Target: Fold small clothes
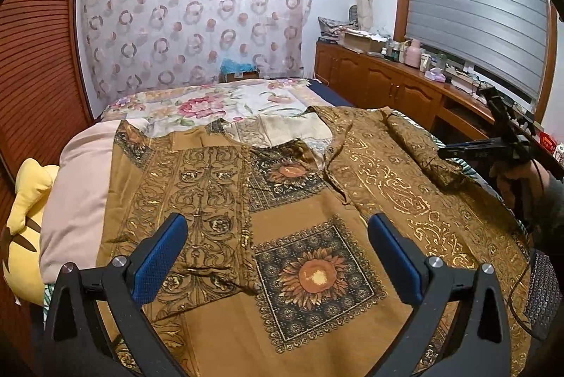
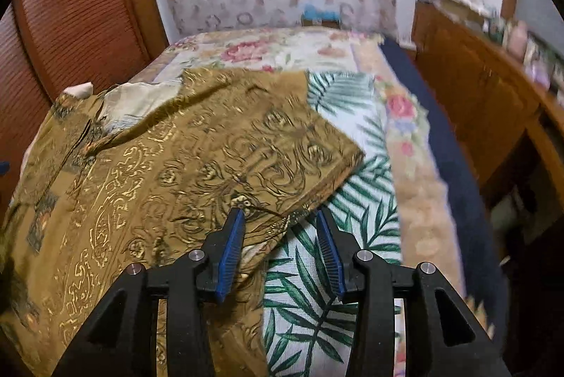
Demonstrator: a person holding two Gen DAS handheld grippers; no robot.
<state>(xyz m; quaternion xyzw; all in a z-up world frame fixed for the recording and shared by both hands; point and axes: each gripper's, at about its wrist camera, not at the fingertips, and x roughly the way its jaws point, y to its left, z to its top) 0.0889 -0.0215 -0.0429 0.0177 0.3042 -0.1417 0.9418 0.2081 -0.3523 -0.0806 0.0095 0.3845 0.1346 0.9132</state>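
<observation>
Right gripper (image 2: 278, 222) over palm-leaf sheet (image 2: 310, 306)

Both views are evenly lit by soft indoor light, with only faint shadows cast under the garment (image 1: 299, 201) folds and glints caught on its gold print. Strong fisheye bending and black corners are seen at the edges. The left view is sharp, while the right is smeared by motion blur, most heavily at the cabinets (image 2: 493, 88).

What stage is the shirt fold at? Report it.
Done: the brown patterned shirt lies spread on the bed, its right sleeve laid inward across the body. In hand: nothing; the right tool is open beside that sleeve's edge, the left tool open above the front. Left: the other sleeve and the body folds.
</observation>
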